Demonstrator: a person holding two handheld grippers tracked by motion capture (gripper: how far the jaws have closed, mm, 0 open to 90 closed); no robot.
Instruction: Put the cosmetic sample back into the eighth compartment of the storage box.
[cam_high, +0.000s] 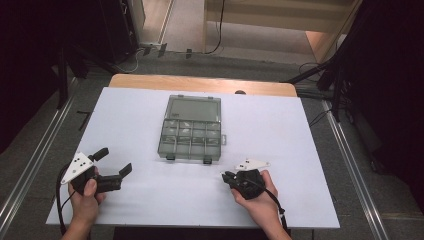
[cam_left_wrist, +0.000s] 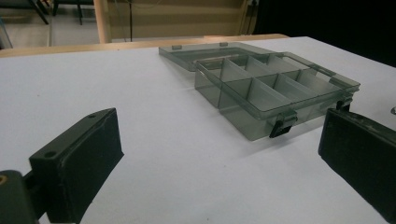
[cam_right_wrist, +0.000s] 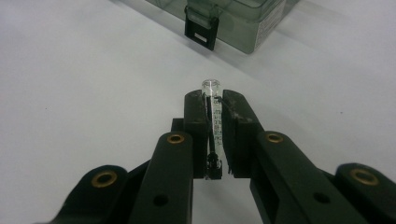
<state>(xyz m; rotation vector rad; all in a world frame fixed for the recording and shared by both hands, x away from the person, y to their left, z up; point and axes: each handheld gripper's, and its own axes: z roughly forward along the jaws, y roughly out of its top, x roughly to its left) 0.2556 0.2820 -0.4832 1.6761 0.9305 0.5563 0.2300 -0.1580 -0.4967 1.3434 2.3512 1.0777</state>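
Observation:
A smoky clear compartment box (cam_high: 190, 134) lies open mid-table, its lid (cam_high: 194, 107) folded flat behind it and its compartments looking empty. In the right gripper view, my right gripper (cam_right_wrist: 214, 100) is shut on a thin clear glass tube (cam_right_wrist: 211, 86) with a dark lower end, whose rounded tip pokes out past the jaws. It points at a black latch (cam_right_wrist: 201, 29) of the box. From above, the right gripper (cam_high: 226, 175) sits just front-right of the box. My left gripper (cam_high: 115, 160) rests front-left, open and holding nothing. The left gripper view (cam_left_wrist: 219, 130) looks between wide jaws toward the box (cam_left_wrist: 275, 88).
The white sheet (cam_high: 280, 130) covers a wooden table whose far edge (cam_high: 200, 82) shows. Dark stands and cables ring the table on the floor. Metal rails (cam_high: 350, 160) run along both sides.

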